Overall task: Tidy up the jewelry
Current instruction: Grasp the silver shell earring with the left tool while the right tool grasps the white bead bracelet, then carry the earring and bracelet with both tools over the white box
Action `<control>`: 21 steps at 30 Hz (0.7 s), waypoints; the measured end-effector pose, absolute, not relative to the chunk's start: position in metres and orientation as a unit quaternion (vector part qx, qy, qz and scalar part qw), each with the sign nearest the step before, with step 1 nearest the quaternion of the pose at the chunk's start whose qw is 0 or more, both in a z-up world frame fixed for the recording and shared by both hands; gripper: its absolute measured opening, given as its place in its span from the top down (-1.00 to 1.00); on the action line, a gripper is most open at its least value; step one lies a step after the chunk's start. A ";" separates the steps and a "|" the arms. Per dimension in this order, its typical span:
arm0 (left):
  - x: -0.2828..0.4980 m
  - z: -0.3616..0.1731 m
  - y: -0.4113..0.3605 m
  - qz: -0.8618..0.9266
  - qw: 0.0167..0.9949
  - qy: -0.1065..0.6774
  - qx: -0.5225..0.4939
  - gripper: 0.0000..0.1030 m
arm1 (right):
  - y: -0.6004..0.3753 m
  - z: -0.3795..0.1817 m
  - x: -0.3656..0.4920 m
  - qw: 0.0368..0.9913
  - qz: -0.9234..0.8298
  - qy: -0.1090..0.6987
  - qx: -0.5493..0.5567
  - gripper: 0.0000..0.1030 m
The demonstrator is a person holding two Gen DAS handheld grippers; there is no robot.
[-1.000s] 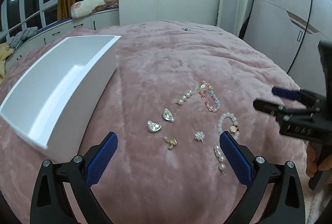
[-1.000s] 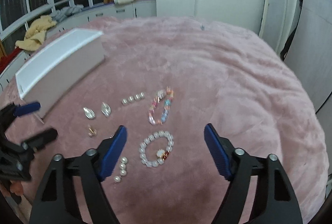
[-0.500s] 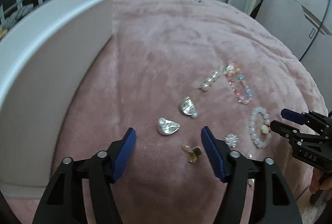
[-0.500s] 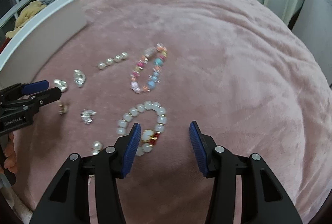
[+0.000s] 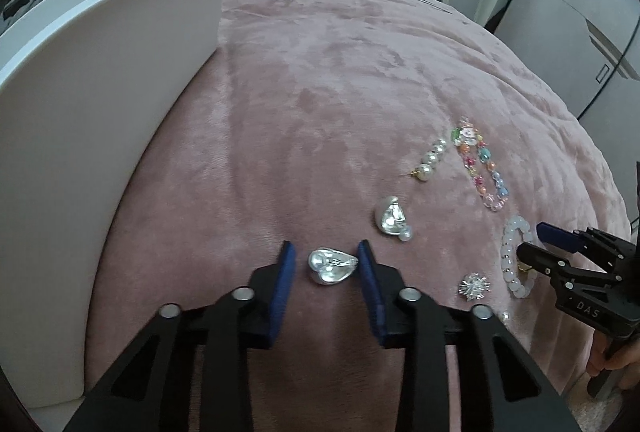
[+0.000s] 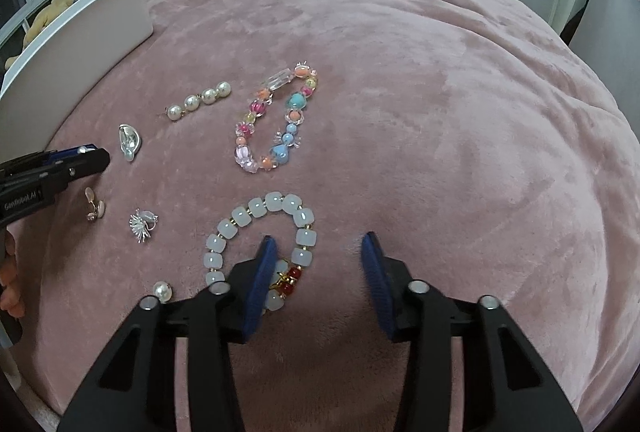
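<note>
Jewelry lies on a pink blanket (image 5: 320,91). My left gripper (image 5: 327,263) is open and low, its blue pads either side of a silver heart earring (image 5: 331,265); the right pad is at its edge. A second silver earring (image 5: 392,219) lies just beyond. My right gripper (image 6: 318,255) is open over a white bead bracelet (image 6: 260,244), the left pad inside the loop, the right pad outside. A colourful bead bracelet (image 6: 276,119), a pearl bar earring (image 6: 199,100), a silver starburst earring (image 6: 142,224) and a small gold earring (image 6: 95,209) lie nearby.
A white open box (image 5: 100,79) stands on the blanket close at the left. A single pearl piece (image 6: 162,290) lies left of the right gripper. The blanket falls away at the right. Wardrobes and a door stand behind.
Both grippers have come down and forward and narrowed. The left now brackets the silver heart earring; the right now straddles one side of the white bead bracelet.
</note>
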State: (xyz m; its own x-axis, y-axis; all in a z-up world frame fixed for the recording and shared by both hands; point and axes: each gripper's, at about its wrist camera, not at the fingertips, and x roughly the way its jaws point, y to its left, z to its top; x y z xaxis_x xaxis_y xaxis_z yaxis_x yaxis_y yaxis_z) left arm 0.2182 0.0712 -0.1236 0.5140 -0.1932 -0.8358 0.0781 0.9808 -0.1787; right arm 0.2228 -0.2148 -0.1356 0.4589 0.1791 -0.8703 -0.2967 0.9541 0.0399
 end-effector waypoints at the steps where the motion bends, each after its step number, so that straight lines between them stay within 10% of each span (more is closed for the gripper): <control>1: 0.218 -0.124 0.073 -0.078 0.867 0.487 -0.063 0.45 | -0.215 -0.135 0.223 0.852 0.142 0.501 -0.058 0.45; 5: 0.217 -0.122 0.075 -0.080 0.867 0.486 -0.071 0.45 | -0.217 -0.136 0.223 0.849 0.150 0.504 -0.047 0.78; 21: 0.180 -0.065 0.068 -0.109 0.887 0.444 -0.059 0.45 | -0.219 -0.086 0.199 0.887 0.185 0.421 -0.028 0.79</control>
State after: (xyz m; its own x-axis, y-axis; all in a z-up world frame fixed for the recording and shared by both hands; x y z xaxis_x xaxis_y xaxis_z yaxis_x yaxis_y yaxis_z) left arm 0.1800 0.0677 -0.0655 0.5820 -0.2465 -0.7749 0.1410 0.9691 -0.2023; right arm 0.1995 -0.2189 -0.0858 0.5768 0.3057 -0.7576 -0.3527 0.9297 0.1066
